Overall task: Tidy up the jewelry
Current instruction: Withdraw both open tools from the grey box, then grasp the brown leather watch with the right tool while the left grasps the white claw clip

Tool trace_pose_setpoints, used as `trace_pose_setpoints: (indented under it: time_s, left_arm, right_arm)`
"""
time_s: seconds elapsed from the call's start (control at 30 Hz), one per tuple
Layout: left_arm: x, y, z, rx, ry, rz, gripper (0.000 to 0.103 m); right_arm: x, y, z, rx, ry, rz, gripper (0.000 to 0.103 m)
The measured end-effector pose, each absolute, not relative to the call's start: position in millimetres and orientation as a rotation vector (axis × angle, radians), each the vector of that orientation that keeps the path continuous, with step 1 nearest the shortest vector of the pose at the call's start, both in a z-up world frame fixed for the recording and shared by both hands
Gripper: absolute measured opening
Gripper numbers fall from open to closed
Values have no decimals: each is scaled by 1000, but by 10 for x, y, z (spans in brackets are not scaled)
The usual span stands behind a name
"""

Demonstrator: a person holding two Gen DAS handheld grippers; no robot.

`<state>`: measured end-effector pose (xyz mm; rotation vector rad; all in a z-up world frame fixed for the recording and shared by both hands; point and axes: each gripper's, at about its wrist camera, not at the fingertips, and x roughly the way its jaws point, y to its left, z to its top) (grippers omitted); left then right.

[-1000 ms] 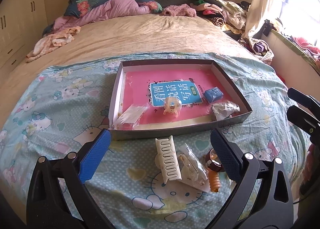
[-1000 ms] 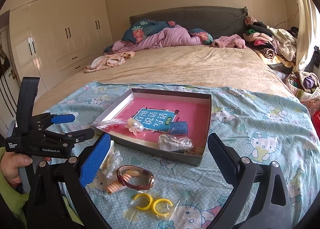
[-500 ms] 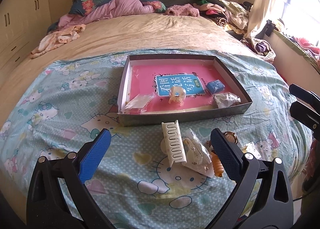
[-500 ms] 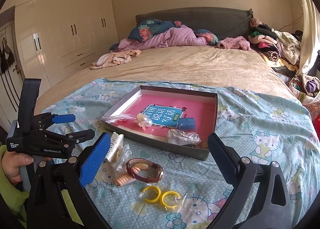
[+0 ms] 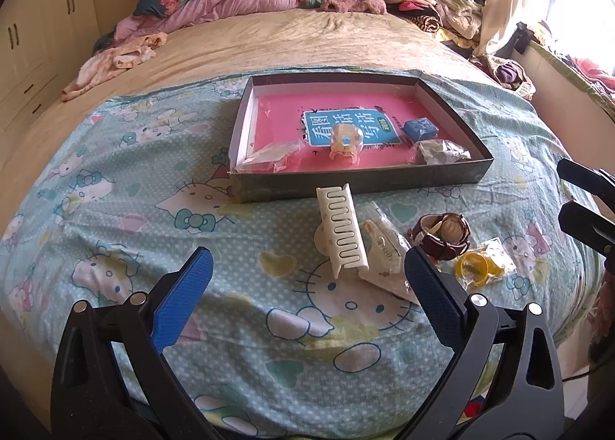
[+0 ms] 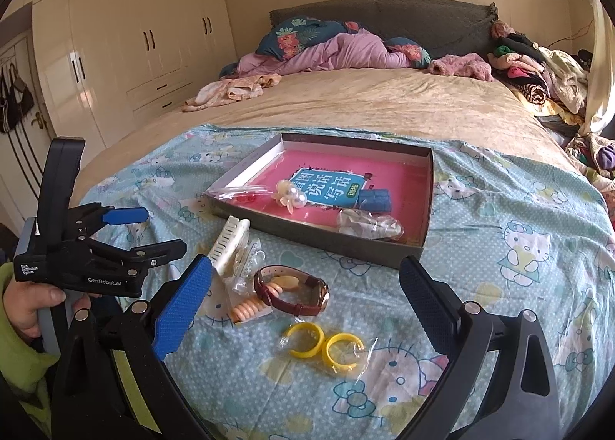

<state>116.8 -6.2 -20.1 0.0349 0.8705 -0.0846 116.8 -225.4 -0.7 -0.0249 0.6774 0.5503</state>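
Note:
A shallow dark box [image 5: 361,181] [image 6: 319,238] with a pink floor lies on the bed. It holds a pearl hair clip [image 5: 346,140] [image 6: 291,194], a blue block [image 5: 421,129] and two clear bags. In front of it lie a white comb clip [image 5: 342,232] [image 6: 230,244], a brown watch [image 5: 442,236] [image 6: 296,294], an orange spiral tie [image 6: 248,310] and bagged yellow rings [image 5: 476,267] [image 6: 323,344]. My left gripper [image 5: 307,297] [image 6: 153,230] is open and empty, short of the white clip. My right gripper [image 6: 307,305] is open and empty above the watch and rings.
The blue Hello Kitty sheet [image 5: 134,209] covers the near half of the bed. Pillows and a purple quilt [image 6: 338,51] lie at the headboard, piled clothes [image 6: 538,70] at the right. White wardrobes [image 6: 115,55] stand to the left.
Both grippers have drawn back and up from the box, so more of the sheet and the loose items shows. Both stay open and empty.

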Motion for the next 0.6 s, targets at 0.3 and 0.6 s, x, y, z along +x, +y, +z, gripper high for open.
trace_pose_setpoints:
  time_s: [0.3, 0.6]
  left_arm:
    - [1112, -108, -295, 52, 894, -85, 93]
    - [1134, -88, -415, 39, 922, -84, 93]
  right_arm:
    - [1141, -2249, -123, -23, 707, 567, 97]
    - [1170, -2229, -281, -18, 756, 573, 97]
